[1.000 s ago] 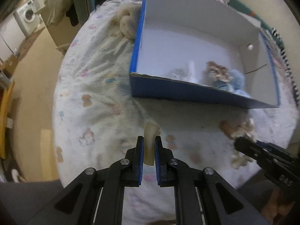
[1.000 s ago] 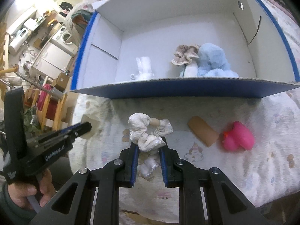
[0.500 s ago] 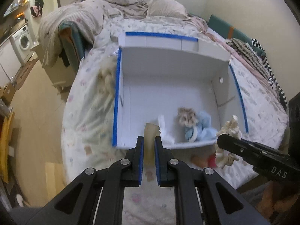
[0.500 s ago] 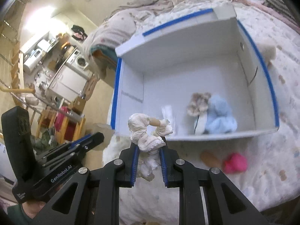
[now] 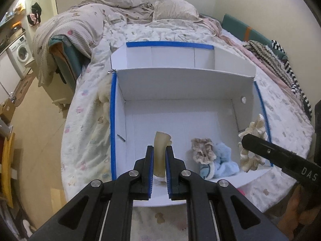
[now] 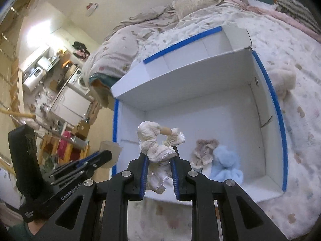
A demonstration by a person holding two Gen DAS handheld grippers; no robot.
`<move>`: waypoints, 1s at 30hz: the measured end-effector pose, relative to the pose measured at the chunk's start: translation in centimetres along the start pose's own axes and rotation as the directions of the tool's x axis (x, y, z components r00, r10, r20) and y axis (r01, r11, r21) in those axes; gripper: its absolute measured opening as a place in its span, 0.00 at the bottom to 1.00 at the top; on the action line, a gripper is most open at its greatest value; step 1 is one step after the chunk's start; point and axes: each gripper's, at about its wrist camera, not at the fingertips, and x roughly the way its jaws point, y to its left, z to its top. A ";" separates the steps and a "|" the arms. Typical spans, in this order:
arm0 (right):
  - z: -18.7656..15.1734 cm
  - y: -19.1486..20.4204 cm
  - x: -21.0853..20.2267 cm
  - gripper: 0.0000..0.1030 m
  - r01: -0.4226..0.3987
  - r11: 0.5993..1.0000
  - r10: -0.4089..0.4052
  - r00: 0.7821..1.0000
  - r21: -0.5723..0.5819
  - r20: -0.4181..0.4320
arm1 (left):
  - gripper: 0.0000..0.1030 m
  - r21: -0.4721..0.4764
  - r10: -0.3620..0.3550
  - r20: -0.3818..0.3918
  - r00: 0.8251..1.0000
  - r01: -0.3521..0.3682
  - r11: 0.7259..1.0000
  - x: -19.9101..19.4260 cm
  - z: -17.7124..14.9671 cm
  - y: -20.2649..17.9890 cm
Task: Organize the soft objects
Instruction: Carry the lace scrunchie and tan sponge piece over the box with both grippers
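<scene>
**Both tongs loaded above the white box**

The left gripper [image 5: 159, 156] has its blue-lined jaws pinching a pale beige soft piece [image 5: 161, 146], which stands upright between them and rises past the tips. Ahead of and below these tongs lies the white box [image 5: 180, 92] with blue tape along its rims, resting on a bed [image 5: 88, 132] with a patterned cover. To the right of the left tongs, on the box floor, a frilly beige toy [image 5: 202, 150] touches a fluffy light-blue toy [image 5: 224, 160].

The right gripper [image 6: 159, 164] is clamped on a cream frilled rag doll [image 6: 158, 144]; the doll's head and arms stick up above the jaw tips and its legs hang down between the fingers. In the left wrist view this same doll [image 5: 253, 140] hangs at the right, over the box's right wall, under the right tool's black body, which bears the white letters "DAS". In the right wrist view the left tool, to the left of the right tongs, carries the printed word "GenRobot" followed by letters cut off by the finger.

Beyond the box's right wall, a cream plush toy [image 6: 282, 80] lies on the bed cover. Far to the left of the left tongs stands a washing machine [image 5: 21, 53]
</scene>
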 end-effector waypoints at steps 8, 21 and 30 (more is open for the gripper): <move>-0.7 -1.9 4.1 0.22 0.045 0.999 -0.044 0.996 0.017 -0.072 | 0.10 -0.005 0.032 -0.045 0.998 -0.032 0.999 4.9 -1.3 0.3; -1.7 -1.4 9.3 0.22 0.104 0.994 -0.107 0.976 -0.025 -0.191 | 0.10 -0.037 0.045 -0.067 0.997 -0.048 0.998 7.1 -1.3 1.2; -1.7 -2.2 9.9 0.22 0.111 0.994 -0.113 0.967 -0.019 -0.230 | 0.10 -0.017 0.040 -0.088 0.995 -0.041 0.999 7.7 -1.5 0.5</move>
